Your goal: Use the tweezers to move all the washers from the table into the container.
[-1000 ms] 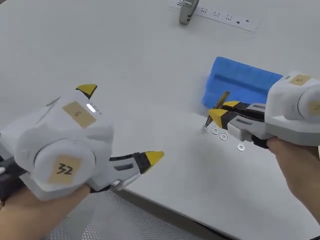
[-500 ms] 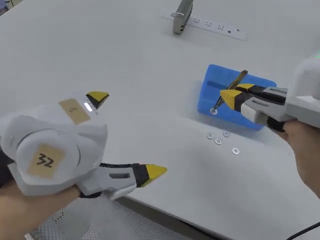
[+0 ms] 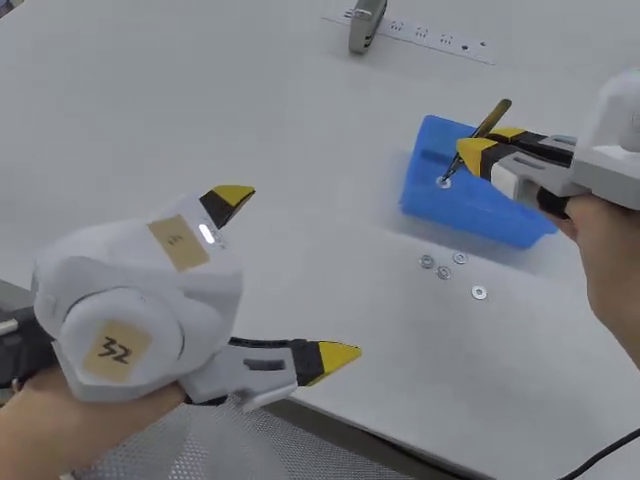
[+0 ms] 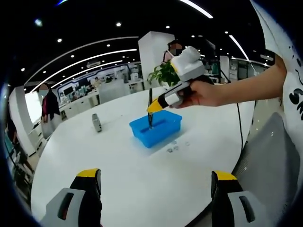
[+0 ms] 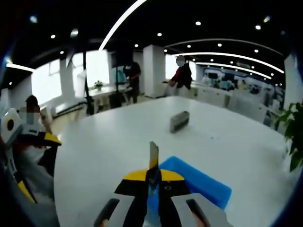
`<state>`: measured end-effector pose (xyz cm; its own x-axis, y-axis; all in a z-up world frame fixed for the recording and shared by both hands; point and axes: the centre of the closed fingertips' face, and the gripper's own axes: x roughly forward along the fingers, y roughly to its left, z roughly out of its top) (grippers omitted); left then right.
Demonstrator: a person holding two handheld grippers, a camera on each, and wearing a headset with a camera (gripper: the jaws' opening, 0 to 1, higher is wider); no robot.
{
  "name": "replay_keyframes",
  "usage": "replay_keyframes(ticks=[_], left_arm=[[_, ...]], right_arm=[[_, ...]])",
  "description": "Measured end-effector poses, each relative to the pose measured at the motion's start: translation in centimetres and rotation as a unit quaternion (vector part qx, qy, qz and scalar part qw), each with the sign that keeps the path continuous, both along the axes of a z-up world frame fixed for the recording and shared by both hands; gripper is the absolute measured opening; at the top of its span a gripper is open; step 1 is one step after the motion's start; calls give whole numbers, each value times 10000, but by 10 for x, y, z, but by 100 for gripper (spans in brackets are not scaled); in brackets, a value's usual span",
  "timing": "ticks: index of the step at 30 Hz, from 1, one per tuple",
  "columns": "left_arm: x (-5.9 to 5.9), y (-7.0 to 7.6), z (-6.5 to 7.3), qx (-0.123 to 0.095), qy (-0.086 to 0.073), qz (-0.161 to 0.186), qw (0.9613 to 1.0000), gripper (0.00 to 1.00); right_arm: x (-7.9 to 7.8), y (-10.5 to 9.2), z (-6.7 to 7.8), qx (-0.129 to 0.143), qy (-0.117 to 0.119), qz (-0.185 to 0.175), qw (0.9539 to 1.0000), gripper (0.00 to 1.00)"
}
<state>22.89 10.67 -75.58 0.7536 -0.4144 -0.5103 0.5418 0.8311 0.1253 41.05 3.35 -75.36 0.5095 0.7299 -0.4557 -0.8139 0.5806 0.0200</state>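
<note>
The blue container (image 3: 470, 205) stands on the white table (image 3: 200, 100) at the right. My right gripper (image 3: 472, 157) is shut on the tweezers (image 3: 480, 135), which point down into the container's left part. A small pale ring, seemingly a washer (image 3: 443, 182), shows at the tweezers' tip. Several washers (image 3: 444, 272) lie on the table just in front of the container. My left gripper (image 3: 285, 278) hovers open and empty at the near left. In the left gripper view, the container (image 4: 156, 127), the tweezers (image 4: 150, 111) and the loose washers (image 4: 173, 149) lie ahead. In the right gripper view, the tweezers (image 5: 154, 156) rise over the container (image 5: 199, 184).
A power strip (image 3: 430, 32) and a grey block (image 3: 365, 22) lie at the table's far side. The table's front edge (image 3: 330, 415) runs just under my left gripper. People stand in the room beyond the table.
My right gripper has carried the tweezers from the washers on the table up and back over the container. My left gripper has stayed open, shifting slightly right.
</note>
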Motion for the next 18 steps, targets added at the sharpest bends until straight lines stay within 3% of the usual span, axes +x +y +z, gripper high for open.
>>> replay_keyframes(ticks=[5, 12, 18], left_arm=[[1, 0, -1, 89, -34, -28, 10000, 99], [0, 0, -5, 364, -104, -104, 9992, 99], [0, 1, -6, 399, -117, -129, 9991, 99]], right_arm=[[8, 2, -10, -57, -8, -50, 10000, 3], [12, 6, -26, 21, 181, -136, 9997, 3], [11, 9, -36, -51, 215, -154, 9996, 3]])
